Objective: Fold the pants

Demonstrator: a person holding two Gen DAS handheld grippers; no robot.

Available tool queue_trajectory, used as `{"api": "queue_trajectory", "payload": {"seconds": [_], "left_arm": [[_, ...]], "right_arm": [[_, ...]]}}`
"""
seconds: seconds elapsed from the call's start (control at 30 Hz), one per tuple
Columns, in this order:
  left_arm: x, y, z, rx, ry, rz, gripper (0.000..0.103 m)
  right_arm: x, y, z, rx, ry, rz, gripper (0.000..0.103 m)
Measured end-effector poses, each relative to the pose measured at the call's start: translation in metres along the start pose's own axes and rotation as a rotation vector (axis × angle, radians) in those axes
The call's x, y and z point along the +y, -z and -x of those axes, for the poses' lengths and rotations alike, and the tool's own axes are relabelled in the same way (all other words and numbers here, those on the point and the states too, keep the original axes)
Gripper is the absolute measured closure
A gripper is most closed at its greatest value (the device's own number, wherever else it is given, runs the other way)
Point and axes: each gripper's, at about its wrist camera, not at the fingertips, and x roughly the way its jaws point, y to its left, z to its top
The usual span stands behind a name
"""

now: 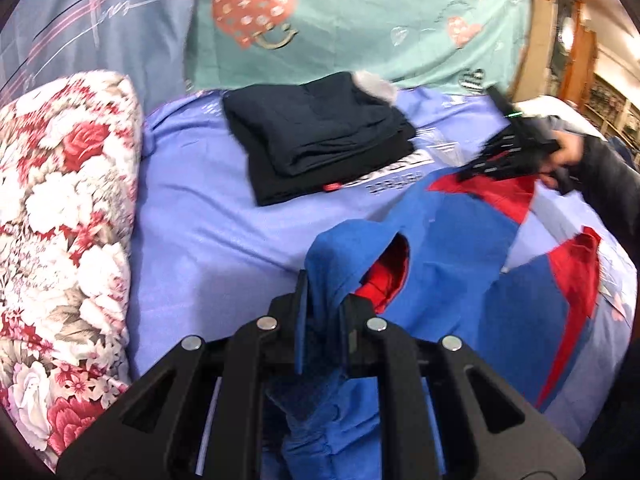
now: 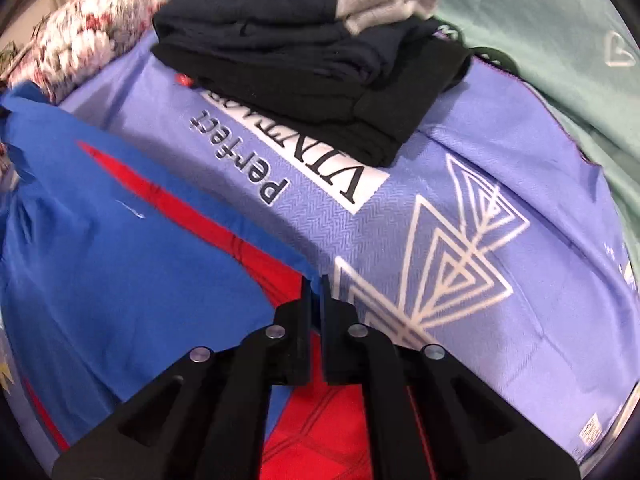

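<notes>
My left tool (image 1: pixel 324 300) pinches the blue-and-red pants (image 1: pixel 452 248) at one bunched end, my right tool (image 2: pixel 316 296) clamps their far edge; they sprawl unfolded on the bed (image 1: pixel 200 240), folding barely begun

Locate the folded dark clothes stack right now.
The folded dark clothes stack lies on the lavender bedsheet, upper centre in both wrist views, beyond the blue-and-red pants, with the floral quilt to its left.

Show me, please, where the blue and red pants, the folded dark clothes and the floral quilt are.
blue and red pants (image 1: pixel 440 264): left wrist view, blue panel.
folded dark clothes (image 1: pixel 316 136): left wrist view, top of the stack.
floral quilt (image 1: pixel 64 216): left wrist view, its middle.
</notes>
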Motion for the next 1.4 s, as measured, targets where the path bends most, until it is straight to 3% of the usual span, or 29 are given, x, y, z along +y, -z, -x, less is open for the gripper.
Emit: {"api": "queue_trajectory", "payload": {"seconds": [0.07, 0.23, 0.37, 0.5, 0.6, 0.8, 1.0, 1.1, 1.13, 1.17, 1.2, 1.4], "left_arm": [[0.006, 0.001, -0.002, 0.019, -0.04, 0.014, 0.091], [0.002, 0.009, 0.021, -0.008, -0.046, 0.0, 0.091], [-0.019, 0.034, 0.048, -0.021, -0.051, -0.077, 0.091], [-0.034, 0.064, 0.057, 0.03, -0.1, -0.122, 0.091], [-0.046, 0.086, 0.059, 0.081, -0.15, -0.134, 0.091], [-0.054, 0.124, 0.063, 0.115, -0.16, -0.105, 0.092], [-0.057, 0.153, 0.064, 0.154, -0.206, -0.059, 0.086], [-0.056, 0.161, 0.069, 0.158, -0.197, -0.018, 0.076], [-0.054, 0.163, 0.071, 0.167, -0.196, 0.001, 0.053], [-0.052, 0.165, 0.074, 0.169, -0.196, 0.022, 0.029], [-0.05, 0.167, 0.078, 0.161, -0.198, 0.032, 0.026], [-0.027, 0.167, 0.106, 0.117, -0.218, 0.162, 0.026]], "right_arm": [[0.005, 0.007, 0.028, -0.065, -0.02, -0.016, 0.1], [0.035, 0.057, 0.117, -0.23, -0.11, -0.013, 0.1], [0.082, 0.12, 0.154, -0.251, -0.144, 0.032, 0.1], [0.13, 0.168, 0.15, -0.211, -0.216, 0.045, 0.1], [0.167, 0.192, 0.128, -0.154, -0.207, 0.06, 0.1], [0.189, 0.212, 0.1, -0.099, -0.245, 0.008, 0.1], [0.199, 0.218, 0.084, -0.03, -0.204, -0.009, 0.095], [0.195, 0.218, 0.085, -0.033, -0.23, -0.043, 0.089], [0.194, 0.218, 0.086, -0.036, -0.251, -0.054, 0.084], [0.193, 0.219, 0.089, -0.041, -0.271, -0.06, 0.068], [0.194, 0.219, 0.093, -0.055, -0.276, -0.059, 0.055], [0.18, 0.219, 0.114, -0.137, -0.231, -0.116, 0.055]]}}
